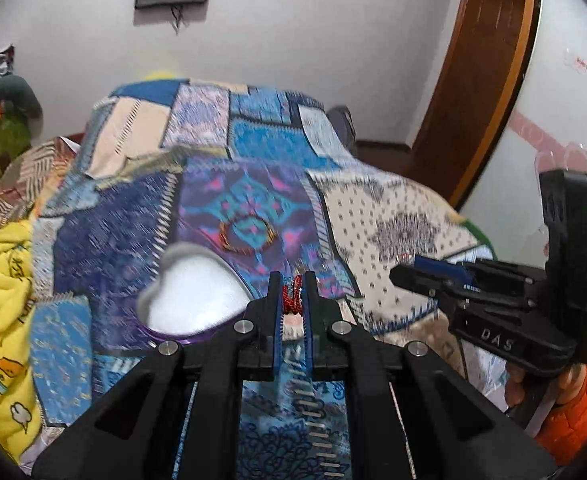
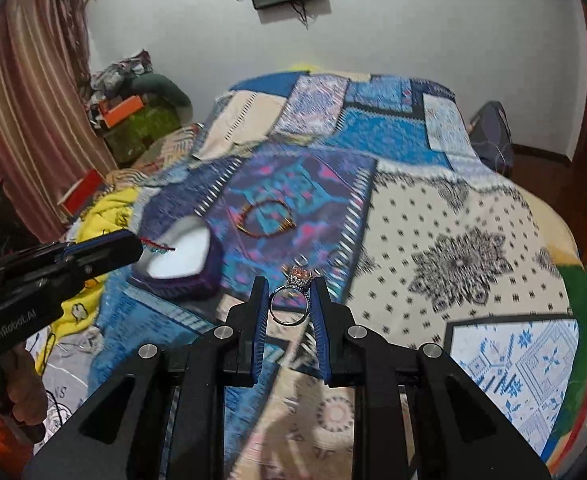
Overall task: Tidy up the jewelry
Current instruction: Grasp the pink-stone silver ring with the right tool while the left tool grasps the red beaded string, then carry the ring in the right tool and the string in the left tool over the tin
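Note:
My left gripper (image 1: 292, 280) is shut on a red and blue braided cord (image 1: 292, 298), held above the patchwork bedspread. In the right wrist view the same cord (image 2: 158, 246) sticks out of the left gripper (image 2: 135, 246) over the box. My right gripper (image 2: 290, 286) is shut on a silver ring (image 2: 291, 306) with a pink stone on top. In the left wrist view the right gripper (image 1: 397, 274) comes in from the right. A heart-shaped purple box (image 1: 197, 296) with a white lining (image 2: 179, 250) lies open on the bed. A brown beaded bracelet (image 1: 247, 234) (image 2: 267, 218) lies beyond it.
The patchwork bedspread (image 2: 433, 216) covers the whole bed. A yellow blanket (image 1: 1, 288) is bunched at its left edge. Boxes and clutter (image 2: 133, 116) stand by the curtain at far left. A wooden door frame (image 1: 481, 80) rises at right. A person's hand in an orange sleeve (image 1: 565, 408) holds the right gripper.

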Tool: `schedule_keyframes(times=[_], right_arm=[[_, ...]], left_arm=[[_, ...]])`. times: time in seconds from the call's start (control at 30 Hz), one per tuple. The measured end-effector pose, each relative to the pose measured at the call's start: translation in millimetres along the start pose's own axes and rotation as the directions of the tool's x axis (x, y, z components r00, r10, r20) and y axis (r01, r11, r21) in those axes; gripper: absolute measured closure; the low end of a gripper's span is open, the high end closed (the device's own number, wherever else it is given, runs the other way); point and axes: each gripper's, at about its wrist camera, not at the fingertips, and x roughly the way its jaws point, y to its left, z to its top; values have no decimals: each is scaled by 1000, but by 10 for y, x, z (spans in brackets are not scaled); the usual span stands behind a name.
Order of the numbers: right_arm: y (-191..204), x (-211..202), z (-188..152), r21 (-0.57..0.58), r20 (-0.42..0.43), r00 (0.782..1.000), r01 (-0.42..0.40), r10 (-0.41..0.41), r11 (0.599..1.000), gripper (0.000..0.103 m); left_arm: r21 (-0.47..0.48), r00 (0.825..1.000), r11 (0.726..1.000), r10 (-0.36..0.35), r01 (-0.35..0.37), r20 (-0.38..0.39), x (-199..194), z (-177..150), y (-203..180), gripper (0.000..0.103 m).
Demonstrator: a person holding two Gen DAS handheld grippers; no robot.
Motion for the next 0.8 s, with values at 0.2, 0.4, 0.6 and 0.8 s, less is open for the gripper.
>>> schedule_keyframes(times=[0.2,0.4,0.6,0.8], right_arm=[[219,-9,169,-20,47,998,-42,43,999,84],[448,36,298,-52,73,994,-83,87,995,84],[612,180,409,-81,74,990,-114,121,990,84],[682,401,450,-86,35,989,-144,147,986,84]], left_arm=[[-22,996,999,32,-31,79,-222,147,153,96],[-44,988,997,63,-57,138,-353,241,303,96],[-63,982,994,96,-87,162,-390,291,483,96],[-94,984,991,112,-100,139,-282,274,692,96]])
